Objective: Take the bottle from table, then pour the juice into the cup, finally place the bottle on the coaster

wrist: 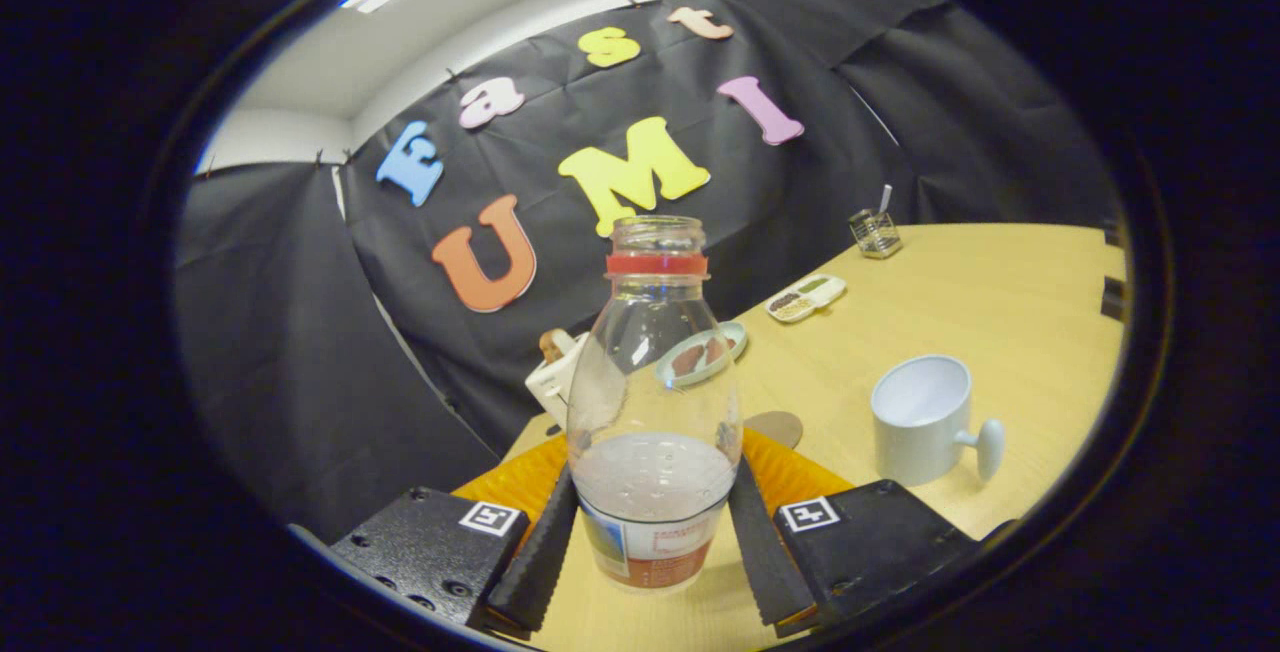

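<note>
On the table [1000, 282] we see our gripper [652, 532] closed on the bottle [652, 412], both fingers pressed to its lower sides, its long axis upright. The cup [925, 417] stands ahead to the right; the brown disc [775, 426] behind the bottle is probably the coaster.
</note>
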Demonstrator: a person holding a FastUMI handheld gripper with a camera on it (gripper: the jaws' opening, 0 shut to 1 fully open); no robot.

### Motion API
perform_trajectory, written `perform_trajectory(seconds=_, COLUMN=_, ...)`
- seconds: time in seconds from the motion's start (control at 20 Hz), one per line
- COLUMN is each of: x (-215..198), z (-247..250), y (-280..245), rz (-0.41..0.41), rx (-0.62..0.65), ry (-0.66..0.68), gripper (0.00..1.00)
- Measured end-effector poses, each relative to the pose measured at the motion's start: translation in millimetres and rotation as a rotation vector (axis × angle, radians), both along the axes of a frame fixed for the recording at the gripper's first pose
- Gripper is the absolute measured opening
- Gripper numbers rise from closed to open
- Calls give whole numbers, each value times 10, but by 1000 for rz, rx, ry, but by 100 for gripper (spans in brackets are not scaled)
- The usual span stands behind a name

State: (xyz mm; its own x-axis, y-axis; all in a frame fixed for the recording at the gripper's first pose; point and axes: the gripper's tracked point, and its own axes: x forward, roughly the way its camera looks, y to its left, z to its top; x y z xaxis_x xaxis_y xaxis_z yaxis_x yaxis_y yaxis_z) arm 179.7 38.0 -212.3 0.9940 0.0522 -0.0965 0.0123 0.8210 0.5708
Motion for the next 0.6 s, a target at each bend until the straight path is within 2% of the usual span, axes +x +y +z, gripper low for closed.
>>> perform_trajectory(seconds=0.3, x=72, z=204, y=-31, rz=58, rx=296, ry=-2, gripper=79)
perform_trajectory(seconds=0.6, x=86, z=165, y=-125, rz=39, rx=567, ry=36, gripper=79)
